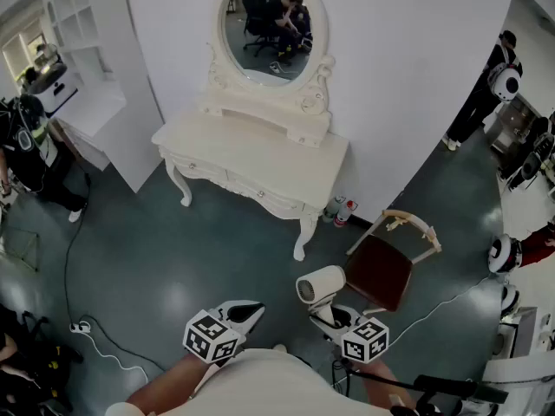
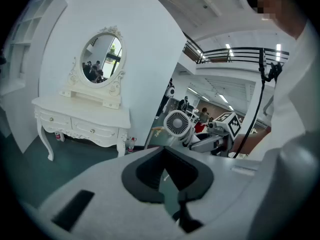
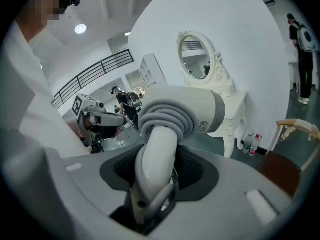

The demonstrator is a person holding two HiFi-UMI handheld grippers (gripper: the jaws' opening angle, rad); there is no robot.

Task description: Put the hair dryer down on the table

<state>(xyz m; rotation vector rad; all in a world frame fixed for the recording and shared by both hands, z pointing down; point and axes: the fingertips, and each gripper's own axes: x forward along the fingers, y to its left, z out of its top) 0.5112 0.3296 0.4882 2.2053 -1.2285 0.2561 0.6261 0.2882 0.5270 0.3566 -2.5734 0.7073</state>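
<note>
The white hair dryer (image 1: pixel 319 285) hangs in the air over the dark floor, its barrel pointing left and a grey cord coiled round the top of its handle (image 3: pixel 167 115). My right gripper (image 1: pixel 329 313) is shut on that handle, which fills the space between its jaws in the right gripper view (image 3: pixel 156 170). The white dressing table (image 1: pixel 251 150) with an oval mirror (image 1: pixel 273 24) stands farther ahead, against the wall. My left gripper (image 1: pixel 248 312) is held beside the right one, shut with nothing in it (image 2: pixel 168 178). From it I see the dryer's round grille (image 2: pixel 177 123).
A wooden chair with a dark red seat (image 1: pixel 381 271) stands just right of the dryer. Two bottles (image 1: pixel 342 211) sit on the floor by the table's right leg. A cable (image 1: pixel 69 258) trails across the floor at the left. People stand at both edges of the room.
</note>
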